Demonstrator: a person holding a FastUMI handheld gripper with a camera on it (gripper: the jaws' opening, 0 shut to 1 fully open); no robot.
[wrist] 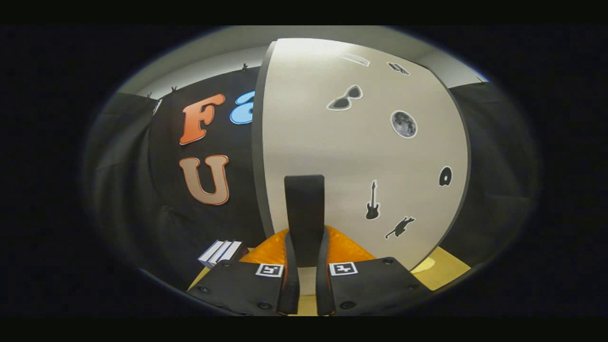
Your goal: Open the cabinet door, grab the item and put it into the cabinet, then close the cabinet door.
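Note:
The cabinet door (pixel 361 156) is a pale panel with small stickers (sunglasses, a moon, a guitar, a cat) and stands close in front of me. Its black upright handle (pixel 304 199) sits near the door's left edge. My gripper (pixel 306 242) is shut on the lower part of this handle, one finger on each side of it. I cannot tell whether the door stands ajar; its dark left edge (pixel 259 156) shows against the booth wall. The inside of the cabinet is hidden behind the door.
A small stack of white, book-like things (pixel 221 251) lies on the yellowish tabletop (pixel 449 270) left of the fingers. The black cloth wall closes the space on both sides of the cabinet.

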